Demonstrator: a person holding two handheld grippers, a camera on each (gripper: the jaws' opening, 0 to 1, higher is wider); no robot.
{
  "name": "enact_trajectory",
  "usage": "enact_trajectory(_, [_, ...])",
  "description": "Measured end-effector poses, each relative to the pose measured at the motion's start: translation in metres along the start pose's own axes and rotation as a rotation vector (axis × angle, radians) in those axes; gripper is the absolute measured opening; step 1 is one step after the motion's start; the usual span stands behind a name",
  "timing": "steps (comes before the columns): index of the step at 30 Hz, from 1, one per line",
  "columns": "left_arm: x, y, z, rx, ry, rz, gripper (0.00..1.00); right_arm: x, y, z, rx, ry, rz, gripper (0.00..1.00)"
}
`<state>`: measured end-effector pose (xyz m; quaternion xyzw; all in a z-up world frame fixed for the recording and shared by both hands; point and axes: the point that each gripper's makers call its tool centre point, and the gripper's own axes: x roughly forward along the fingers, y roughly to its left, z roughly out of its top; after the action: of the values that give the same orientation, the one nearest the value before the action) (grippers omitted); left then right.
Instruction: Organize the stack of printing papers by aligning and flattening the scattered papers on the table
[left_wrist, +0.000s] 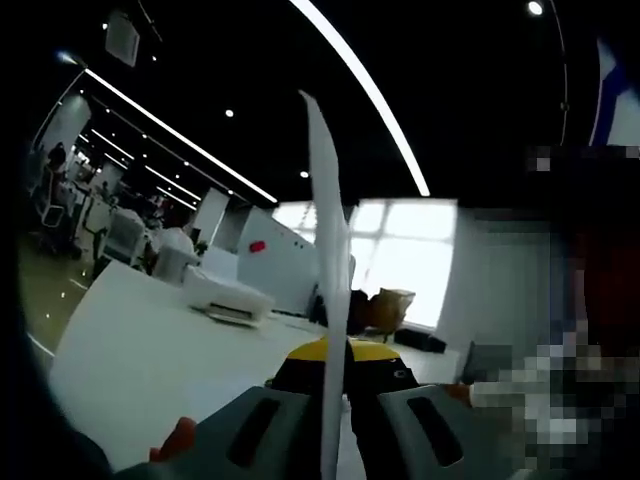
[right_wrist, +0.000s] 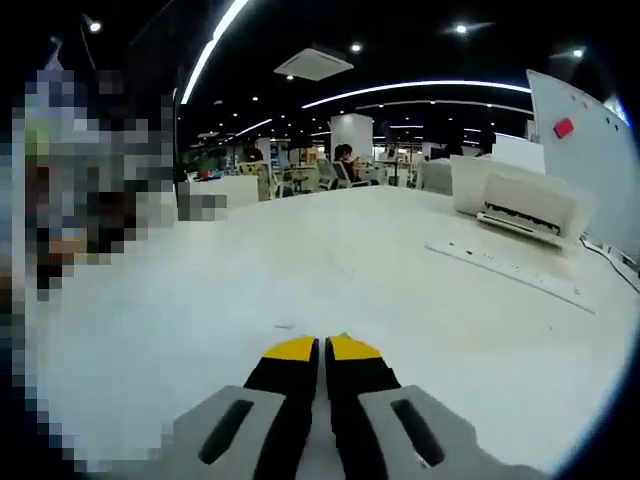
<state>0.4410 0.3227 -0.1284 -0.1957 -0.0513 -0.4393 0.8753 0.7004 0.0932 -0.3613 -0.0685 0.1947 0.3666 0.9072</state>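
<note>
Papers (left_wrist: 328, 260) upright above white table (left_wrist: 140, 350).

Left tongs (left_wrist: 331, 352): jaws pressed together w/ a thin white sheet (left_wrist: 326, 260) pinched edge-on between them, sheet rising straight up from the yellow tips. Grey jaw bodies sit at the bottom of the left gripper view, pointing fwd and raised above the desk (left_wrist: 140, 350). Right tongs (right_wrist: 324, 347): jaws closed, yellow tips meeting w/ just a hairline seam, nothing seen between them. They aim fwd and low over the desk surface, black and grey jaw bodies angling in from the bottom of the right gripper view.
</note>
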Motion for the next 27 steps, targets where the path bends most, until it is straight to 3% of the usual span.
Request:
enact_trajectory(2, [-0.001, -0.001, 0.002, 0.005, -0.004, -0.002, 0.06, -0.025, -0.005, 0.012, 0.034, -0.039, 0.019, 0.55])
enact_trajectory(4, [-0.001, 0.000, 0.003, 0.006, -0.006, -0.005, 0.06, -0.053, -0.020, 0.018, 0.080, -0.072, -0.007, 0.88])
enact_trajectory(5, [-0.001, -0.001, 0.003, 0.006, -0.010, -0.007, 0.06, -0.069, -0.033, 0.015, 0.094, -0.070, -0.049, 0.89])
enact_trajectory(7, [0.000, -0.001, 0.003, 0.000, -0.018, -0.014, 0.06, -0.094, -0.051, 0.006, 0.084, -0.059, -0.106, 0.82])
enact_trajectory(9, [0.001, -0.003, 0.002, -0.003, -0.025, -0.022, 0.06, -0.122, -0.073, -0.006, 0.077, -0.080, -0.187, 0.89])
enact_trajectory(11, [0.004, -0.005, 0.001, -0.007, -0.031, -0.034, 0.06, -0.144, -0.095, -0.018, 0.093, -0.120, -0.261, 0.90])
enact_trajectory(13, [0.009, -0.006, -0.002, -0.014, -0.030, -0.042, 0.06, -0.156, -0.113, -0.041, 0.085, -0.058, -0.338, 0.90])
enact_trajectory(19, [0.015, -0.011, -0.002, -0.013, -0.021, -0.052, 0.06, -0.153, -0.124, -0.072, 0.091, -0.006, -0.386, 0.90])
enact_trajectory(22, [0.014, -0.011, -0.001, -0.005, -0.017, -0.046, 0.06, -0.150, -0.126, -0.078, 0.180, -0.018, -0.380, 0.90])
enact_trajectory(23, [0.014, -0.010, -0.001, -0.004, -0.016, -0.044, 0.06, -0.149, -0.125, -0.078, 0.134, -0.011, -0.361, 0.90])
enact_trajectory(27, [0.015, -0.008, 0.001, -0.006, -0.019, -0.037, 0.06, -0.150, -0.126, -0.075, 0.156, -0.036, -0.370, 0.90])
